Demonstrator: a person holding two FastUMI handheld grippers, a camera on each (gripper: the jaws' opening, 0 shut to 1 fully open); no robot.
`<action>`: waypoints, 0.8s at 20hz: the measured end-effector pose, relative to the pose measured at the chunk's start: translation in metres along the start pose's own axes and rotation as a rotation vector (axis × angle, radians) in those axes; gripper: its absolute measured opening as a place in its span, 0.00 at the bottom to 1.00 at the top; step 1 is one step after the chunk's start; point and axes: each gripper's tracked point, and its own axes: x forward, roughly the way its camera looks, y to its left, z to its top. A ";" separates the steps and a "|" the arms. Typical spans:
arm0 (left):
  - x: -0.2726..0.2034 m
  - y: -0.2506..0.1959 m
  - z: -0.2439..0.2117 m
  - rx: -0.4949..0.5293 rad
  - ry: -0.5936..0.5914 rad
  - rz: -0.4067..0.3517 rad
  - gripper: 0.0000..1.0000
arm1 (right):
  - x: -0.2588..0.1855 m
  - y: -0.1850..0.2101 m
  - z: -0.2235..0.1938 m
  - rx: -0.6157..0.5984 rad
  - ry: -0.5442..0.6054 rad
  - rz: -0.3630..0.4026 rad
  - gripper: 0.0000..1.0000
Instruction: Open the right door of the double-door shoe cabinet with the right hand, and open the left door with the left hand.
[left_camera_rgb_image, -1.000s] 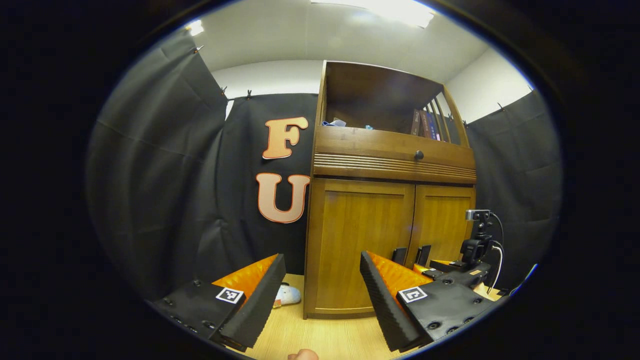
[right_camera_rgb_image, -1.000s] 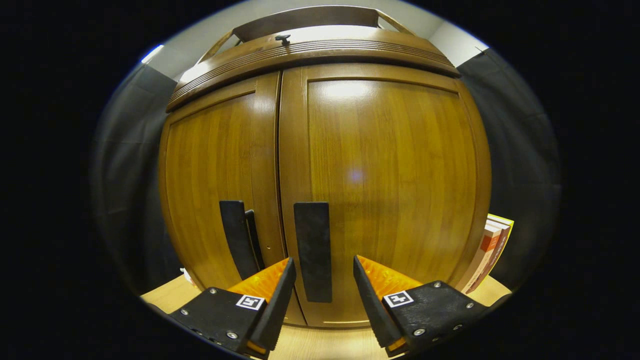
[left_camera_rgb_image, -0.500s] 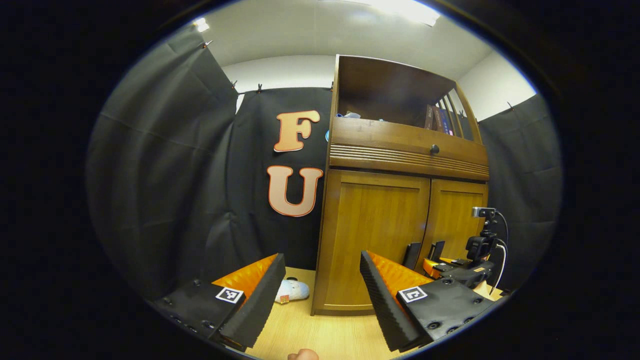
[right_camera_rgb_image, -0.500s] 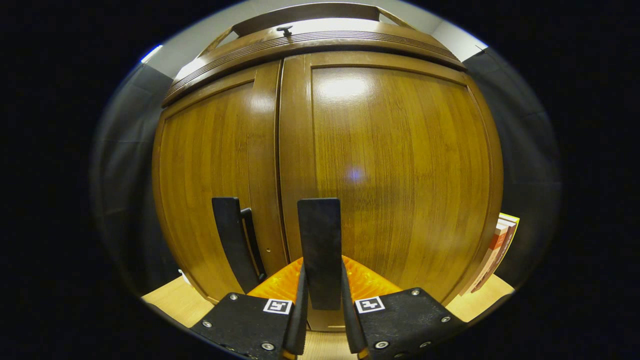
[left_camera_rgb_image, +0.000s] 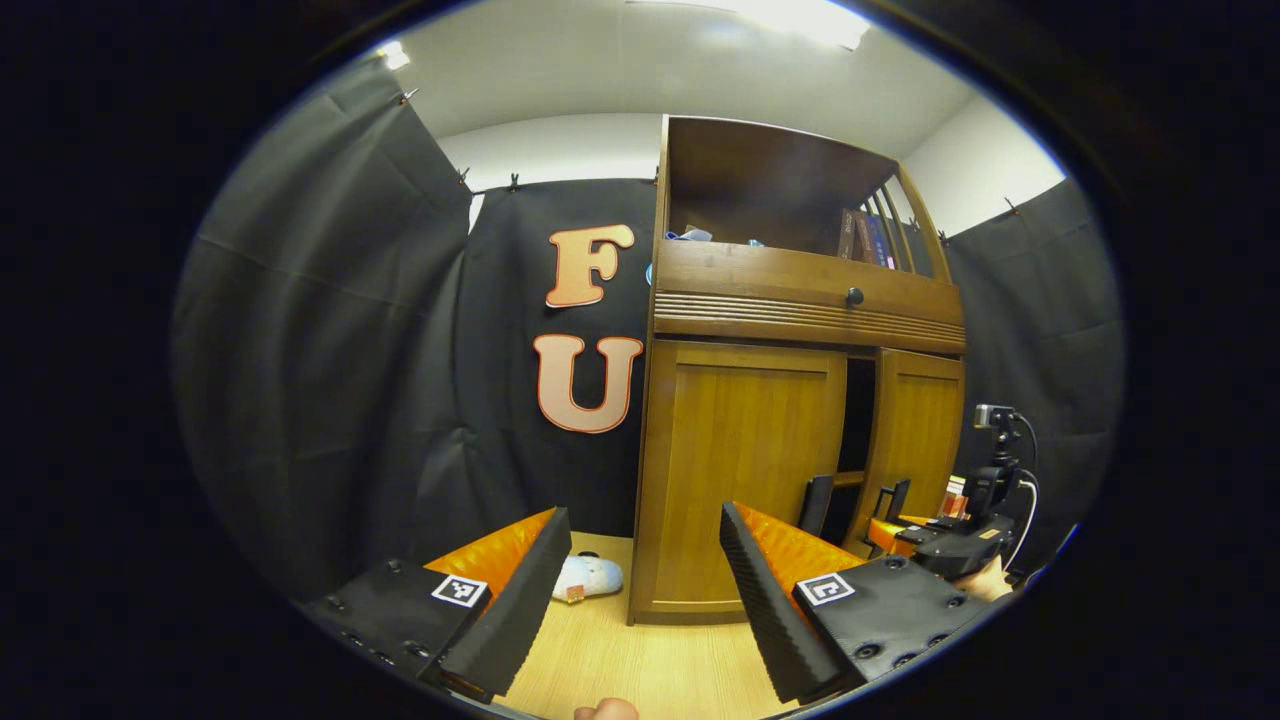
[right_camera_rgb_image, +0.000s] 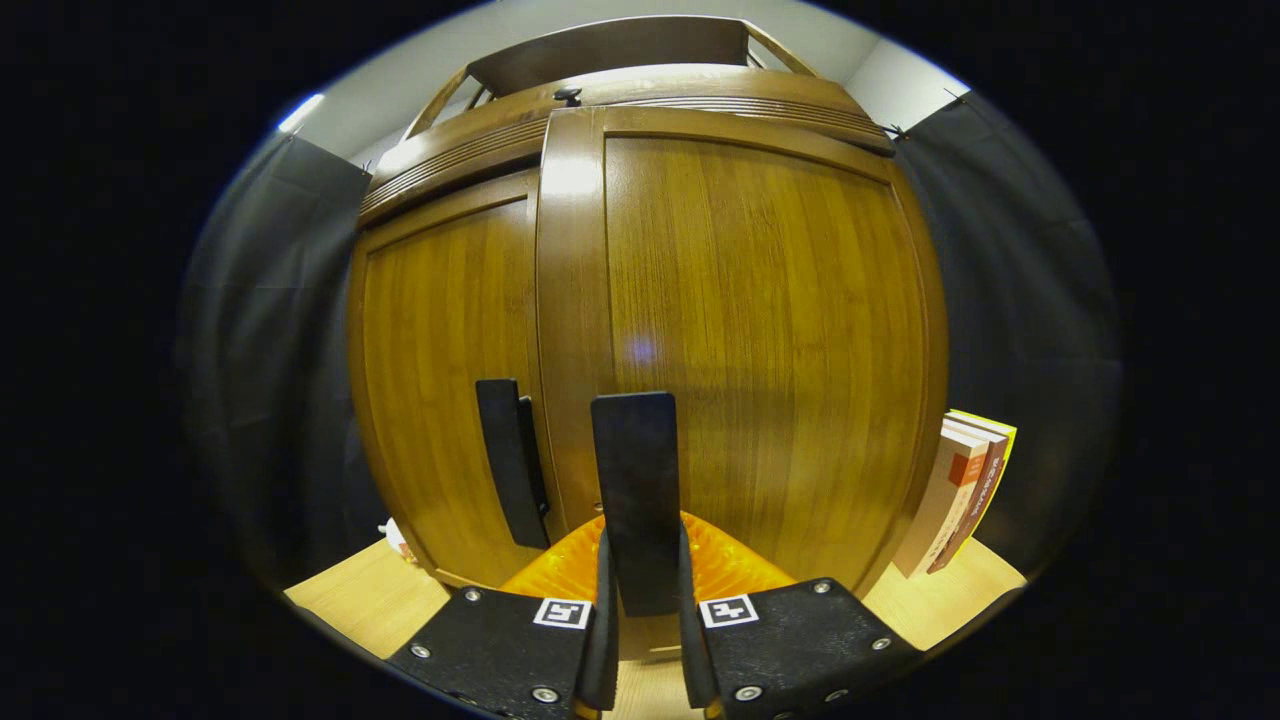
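The wooden shoe cabinet (left_camera_rgb_image: 800, 310) stands to the right of centre in the left gripper view. Its left door (left_camera_rgb_image: 740, 470) is closed, with a dark handle (left_camera_rgb_image: 818, 505) at its inner edge. The right door (left_camera_rgb_image: 915, 440) is swung out a little, leaving a dark gap beside it. My left gripper (left_camera_rgb_image: 643, 515) is open, well short of the cabinet and holding nothing. In the right gripper view the right door (right_camera_rgb_image: 760, 330) is close ahead, and my right gripper (right_camera_rgb_image: 640, 560) is shut on its handle (right_camera_rgb_image: 635, 470). The left door's handle (right_camera_rgb_image: 510, 460) is just to the left.
A white slipper-like thing (left_camera_rgb_image: 590, 575) lies on the wooden floor at the cabinet's left foot. Books (right_camera_rgb_image: 960, 490) lean against the cabinet's right side. A drawer knob (left_camera_rgb_image: 853, 297) sits above the doors, and more books (left_camera_rgb_image: 865, 235) stand on the open top shelf.
My right gripper went from open to shut on the right door's handle, and the door has then swung out slightly. The left gripper stays open and has hardly moved.
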 end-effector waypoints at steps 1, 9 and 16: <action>-0.003 -0.001 -0.001 -0.004 0.002 -0.001 0.97 | -0.008 -0.003 -0.001 0.002 0.003 0.002 0.25; -0.017 -0.015 -0.004 -0.021 0.013 -0.018 0.96 | -0.086 -0.040 0.001 -0.011 0.007 -0.006 0.21; -0.022 -0.042 -0.009 -0.020 0.023 -0.060 0.98 | -0.133 -0.090 0.002 -0.010 -0.003 -0.077 0.17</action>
